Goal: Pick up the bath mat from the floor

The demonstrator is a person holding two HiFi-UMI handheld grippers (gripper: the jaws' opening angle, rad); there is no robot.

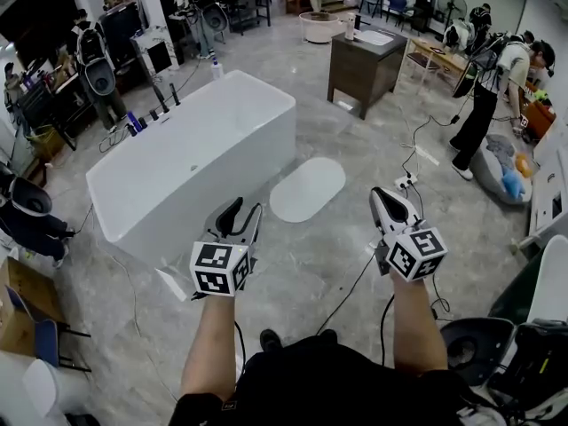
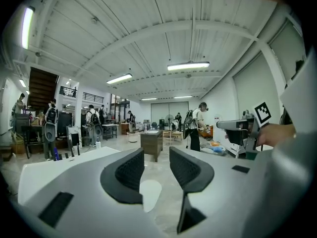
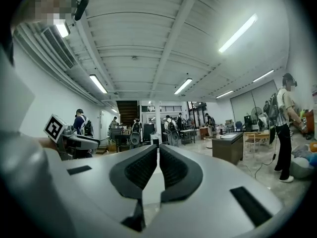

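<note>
Head view: bath mat (image 1: 307,189) lies on floor (image 1: 346,264); I hold left gripper (image 1: 240,220) narrowly parted, right gripper (image 1: 383,199) closed, both empty, awaiting approach.

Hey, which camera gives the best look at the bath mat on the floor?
The head view: the whole white bath mat lies flat beside the bathtub, uncovered. The left gripper view shows only part of it, cut off by the jaws. The right gripper view doesn't show it clearly.

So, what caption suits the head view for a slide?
Both raised, the left gripper and right gripper face a pale bath mat beside a white bathtub.
</note>
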